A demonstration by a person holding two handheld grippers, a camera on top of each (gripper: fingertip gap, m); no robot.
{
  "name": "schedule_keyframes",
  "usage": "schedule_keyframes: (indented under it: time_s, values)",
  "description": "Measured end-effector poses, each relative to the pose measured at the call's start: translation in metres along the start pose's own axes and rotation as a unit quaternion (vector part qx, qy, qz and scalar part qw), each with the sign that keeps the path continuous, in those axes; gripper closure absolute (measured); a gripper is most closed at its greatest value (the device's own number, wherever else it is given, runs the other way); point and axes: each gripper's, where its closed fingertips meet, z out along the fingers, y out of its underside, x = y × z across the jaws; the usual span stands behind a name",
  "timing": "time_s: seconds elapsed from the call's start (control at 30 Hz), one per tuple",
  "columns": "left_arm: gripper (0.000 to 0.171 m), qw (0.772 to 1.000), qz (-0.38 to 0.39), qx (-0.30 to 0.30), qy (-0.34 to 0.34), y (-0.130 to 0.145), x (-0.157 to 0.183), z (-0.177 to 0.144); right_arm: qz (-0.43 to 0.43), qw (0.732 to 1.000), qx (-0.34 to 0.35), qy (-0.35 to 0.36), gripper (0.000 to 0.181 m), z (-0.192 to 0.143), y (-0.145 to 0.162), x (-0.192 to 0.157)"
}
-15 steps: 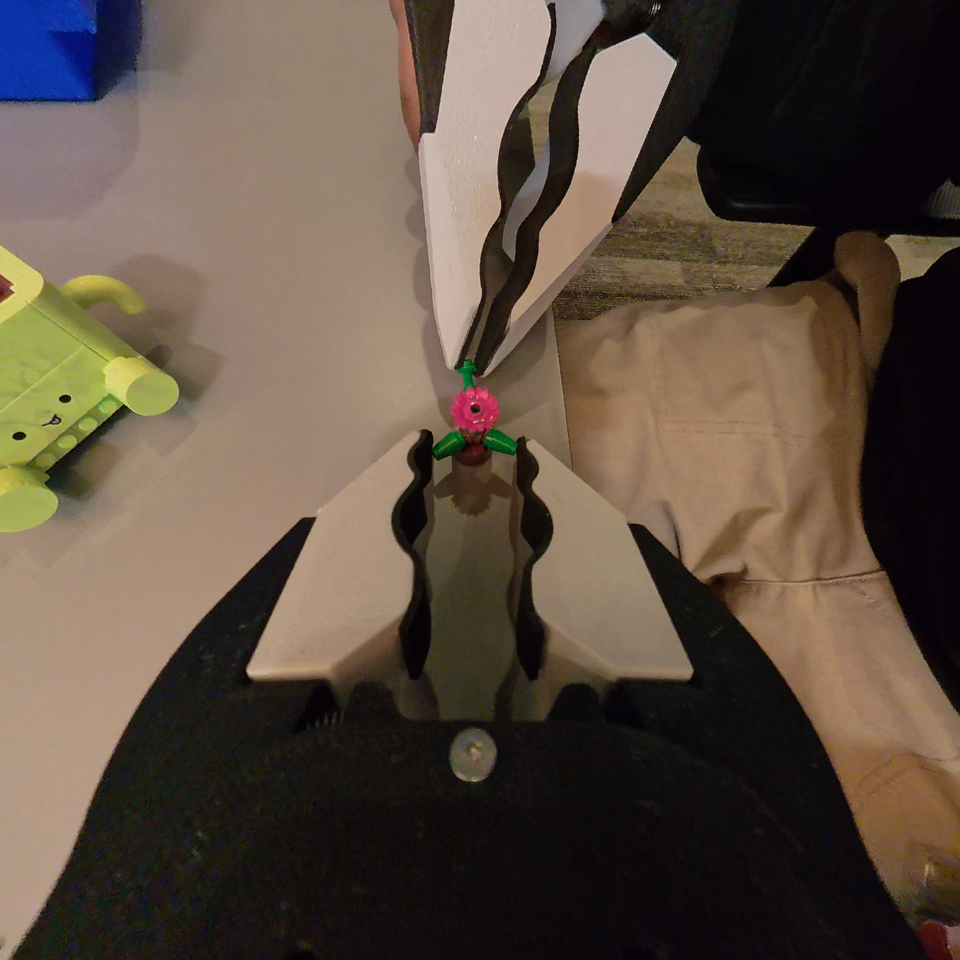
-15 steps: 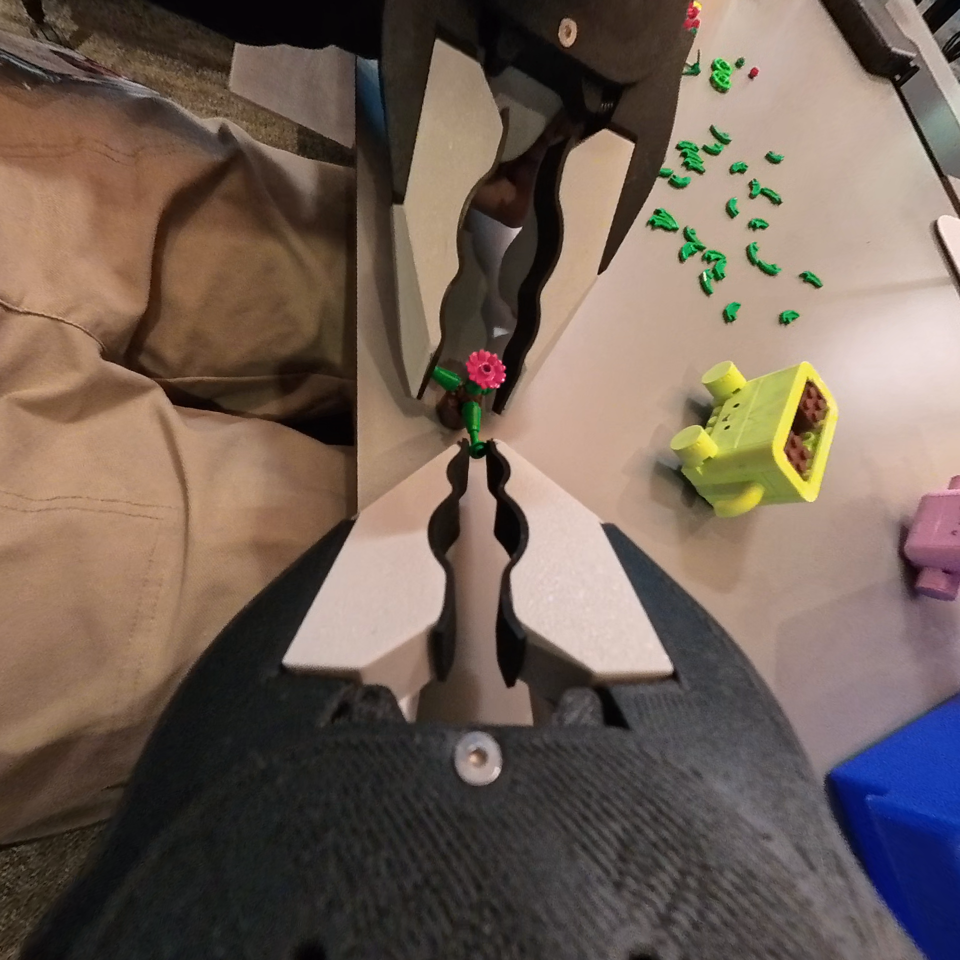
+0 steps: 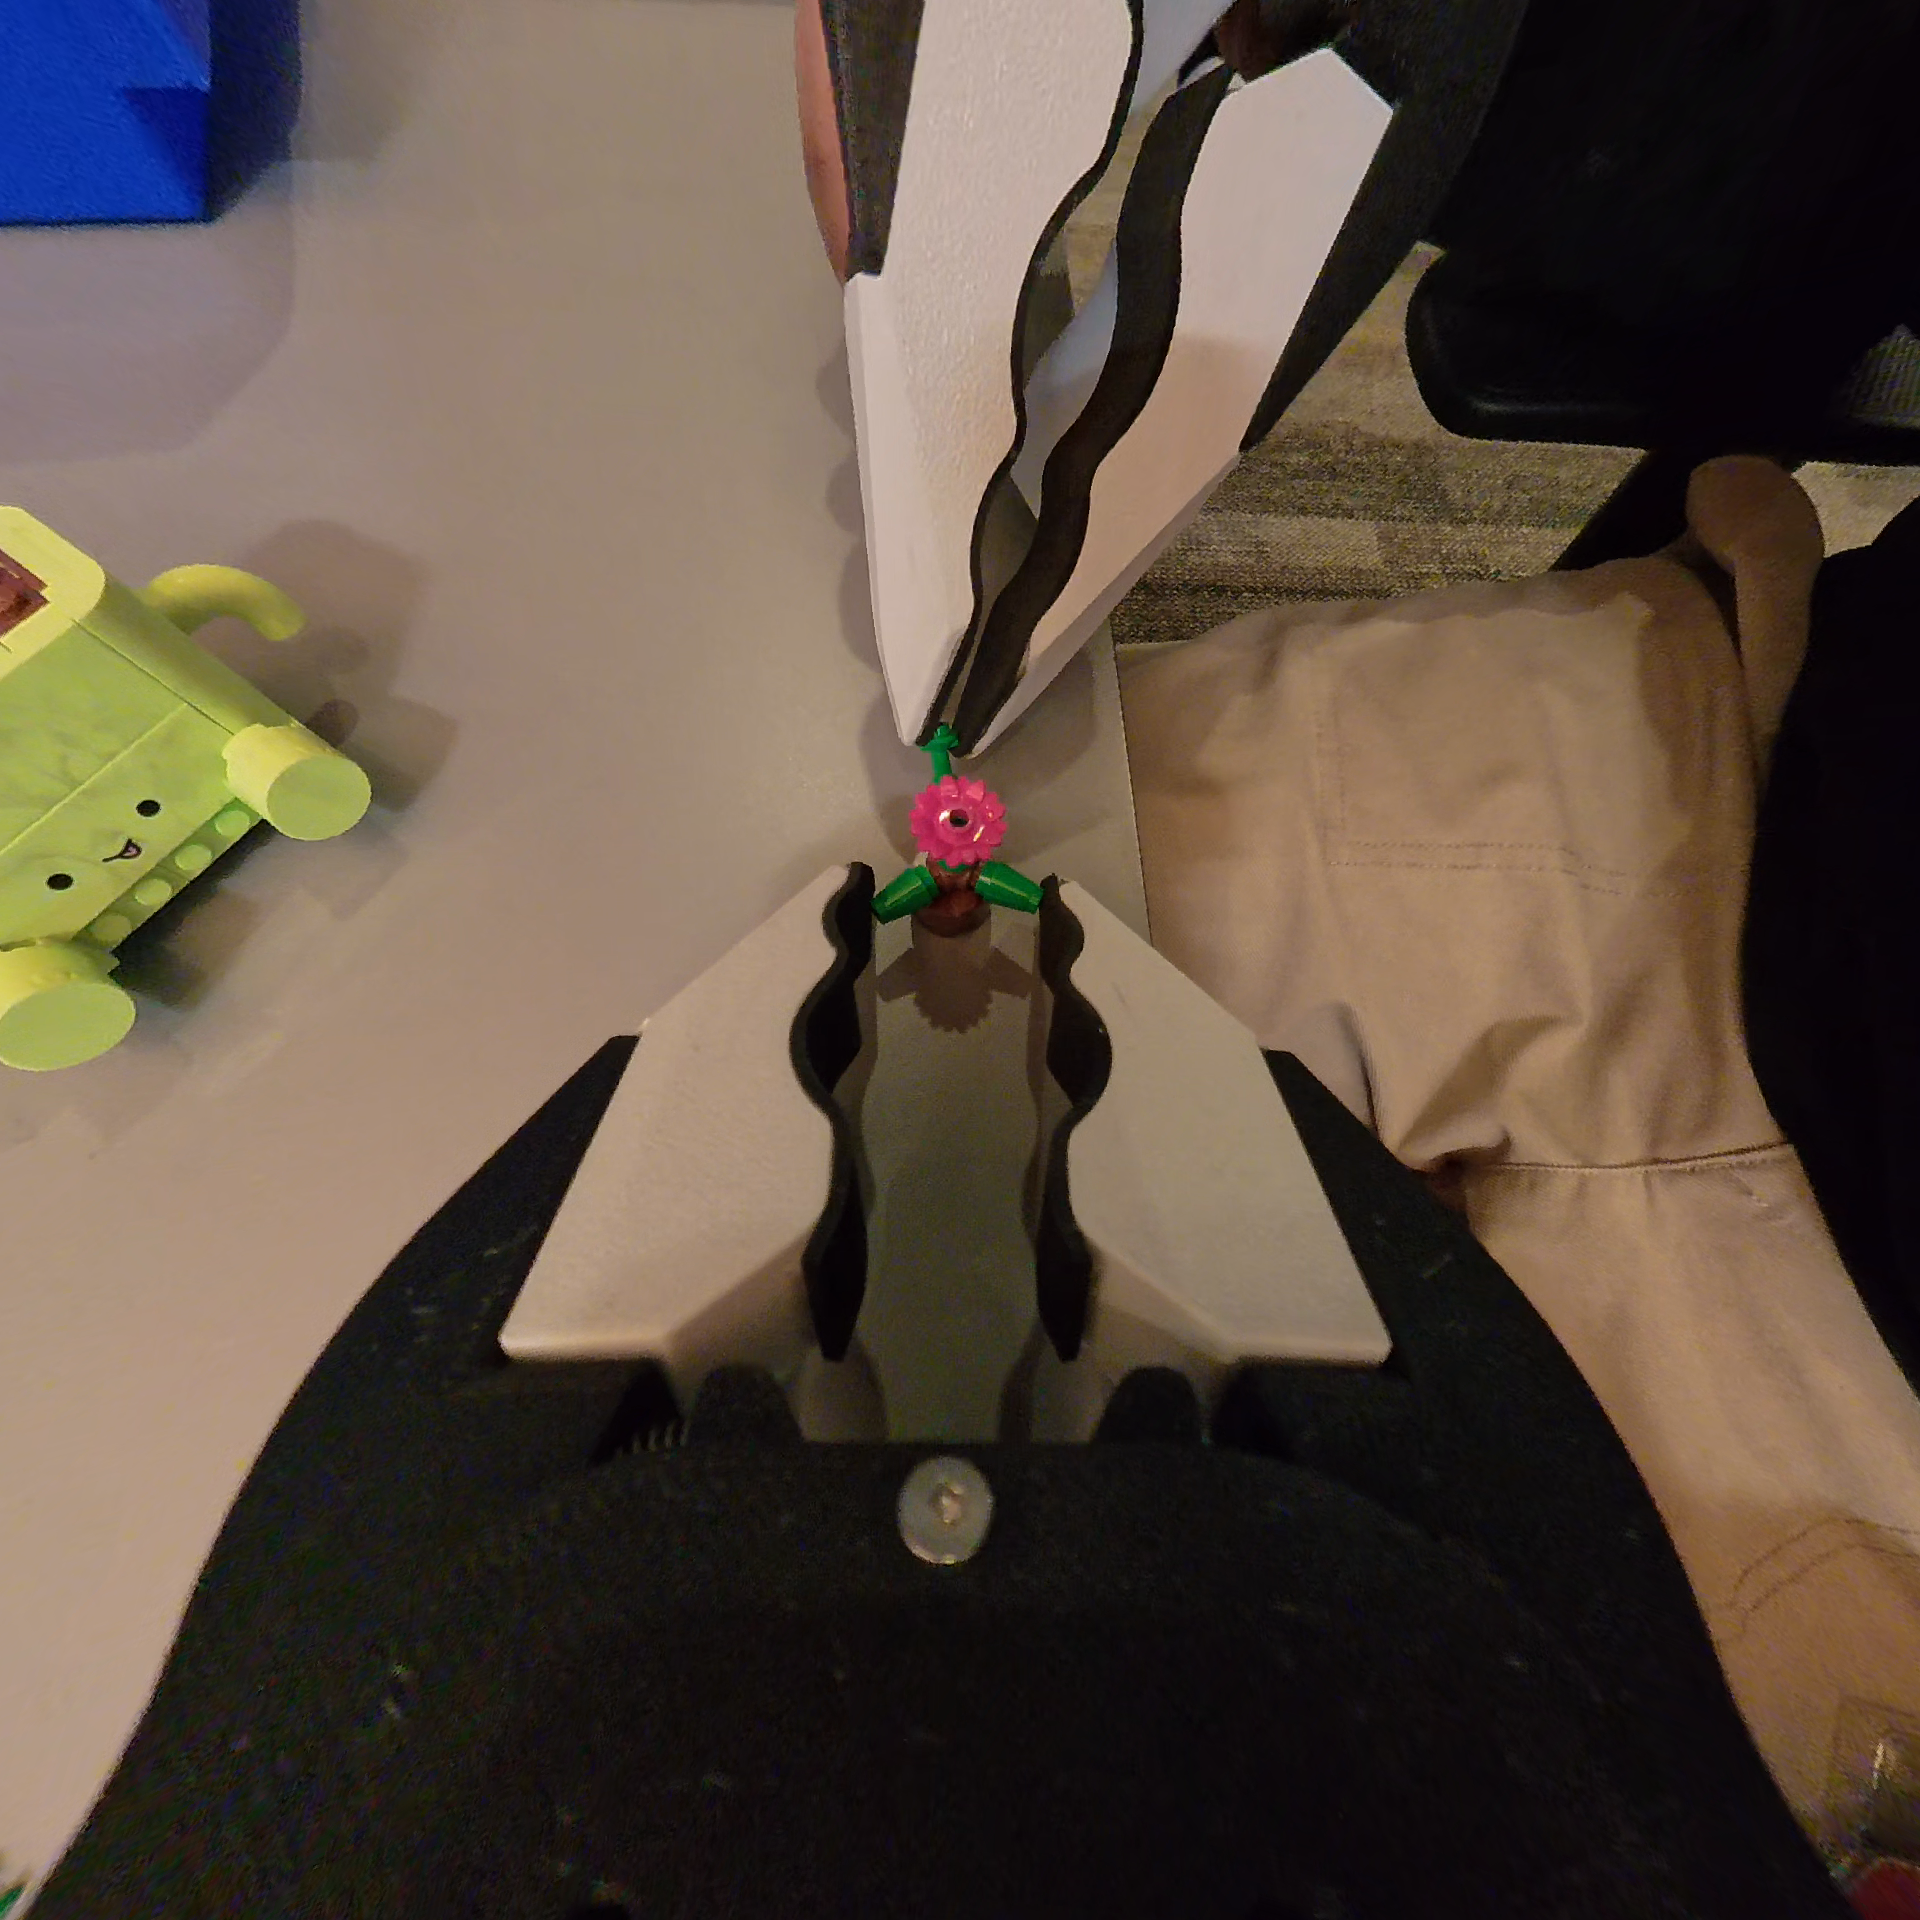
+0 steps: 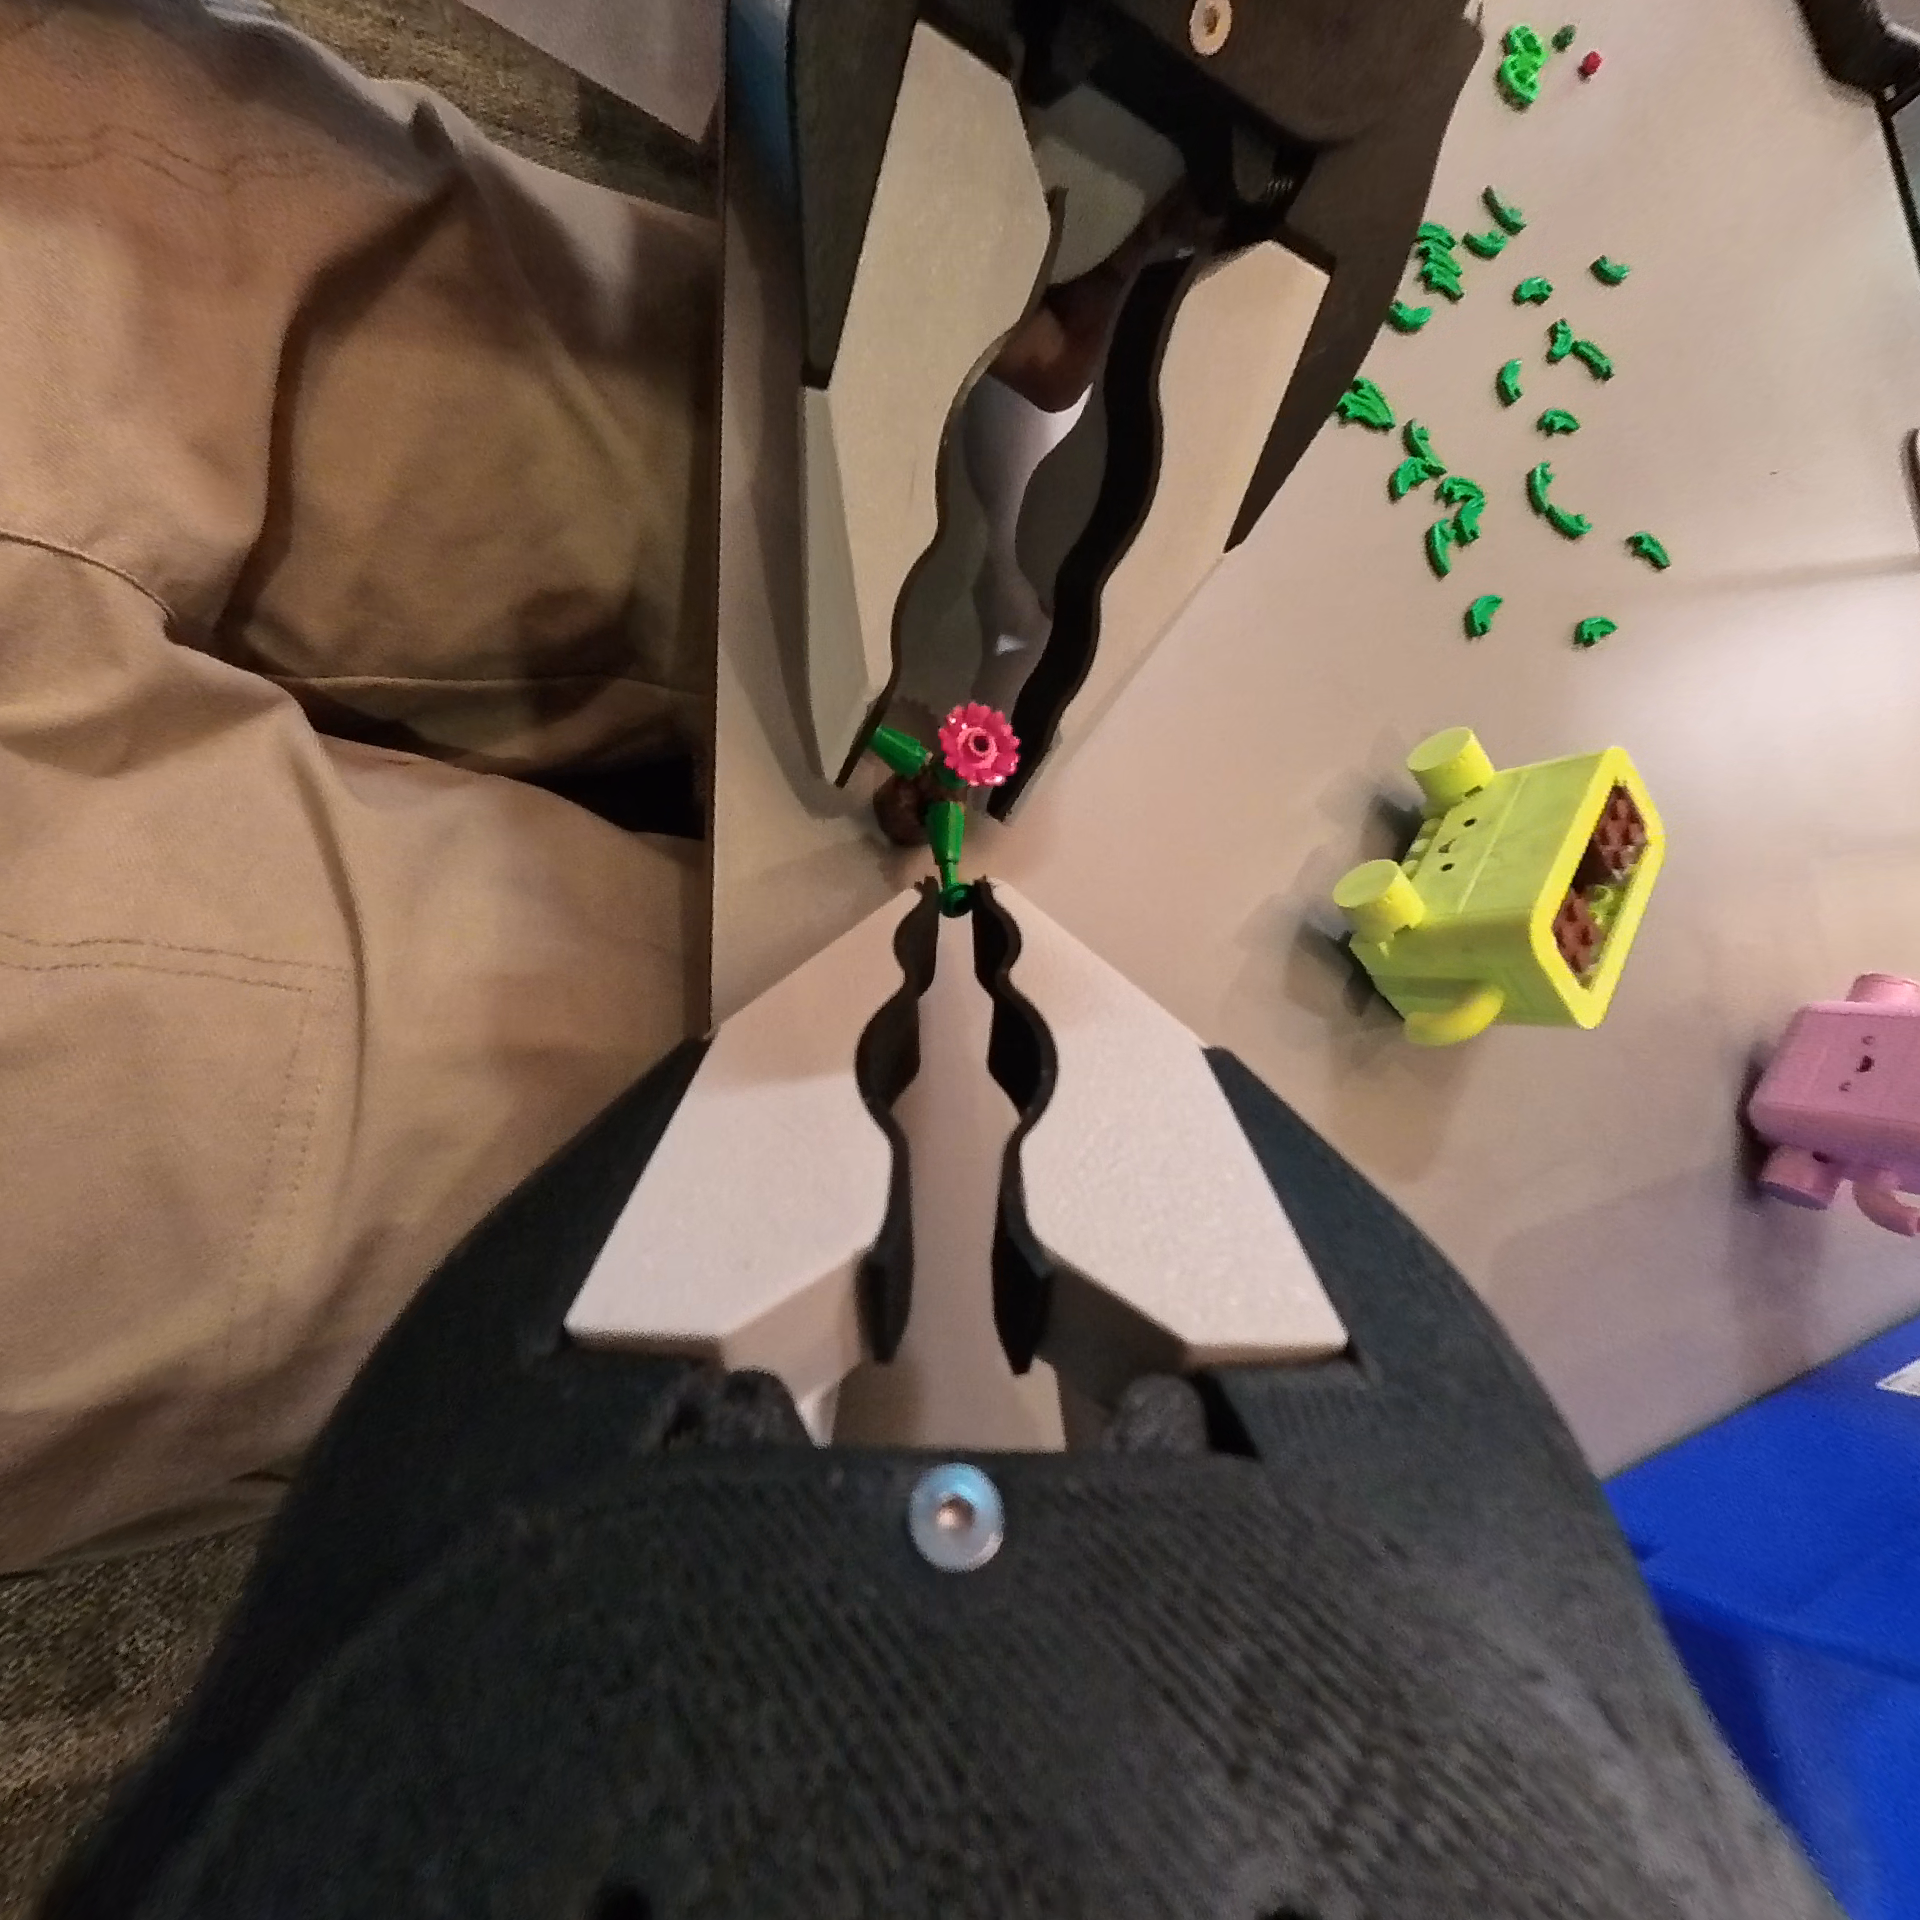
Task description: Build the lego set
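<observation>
One small lego flower (image 3: 957,821), with a pink toothed bloom, green stem bits and a brown round base, sits in the middle of both pictures, near the edge of the pale grey table (image 3: 582,499). The right gripper (image 4: 952,885) is pinched tight on the thin green stem tip. The left gripper (image 3: 954,902) has its fingers spread apart, one on each side of the two green leaf cones. Whether they touch the cones is hard to tell. Compared with half a second ago, almost nothing has changed; flower and grippers sit in the same spots.

Only the right wrist view shows many loose little green leaf pieces (image 4: 1496,416) scattered at the upper right, and a pink blocky lego animal (image 4: 1839,1112) at the right edge. Both views show the lime green blocky lego animal pot (image 4: 1507,894). In the right wrist view its open top shows brown studded bricks (image 4: 1605,862) inside. A blue box (image 3: 114,104) is in the upper left of the left wrist view. Tan trousers (image 3: 1455,883) of a person fill the side past the table edge.
</observation>
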Motion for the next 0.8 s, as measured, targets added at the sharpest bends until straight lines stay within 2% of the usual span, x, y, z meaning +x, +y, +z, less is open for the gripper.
schedule_keyframes:
  time_s: [0.27,0.5,0.8]
  values:
    - [0.142,1.000,0.005,0.001,-0.004,-0.0004,-0.0007,0.0001,0.016,0.998,-0.011,-0.060,0.177,0.0004,0.0002,0.0002]
    - [0.142,1.000,0.009,-0.002,-0.006,0.0001,-0.0005,0.0008,0.086,0.993,0.038,-0.078,0.177,-0.0016,-0.0056,0.0013]
    - [0.141,1.000,0.009,-0.003,-0.008,0.0001,-0.0015,0.0015,0.084,0.993,0.053,-0.067,0.177,0.0006,-0.0077,0.0000]
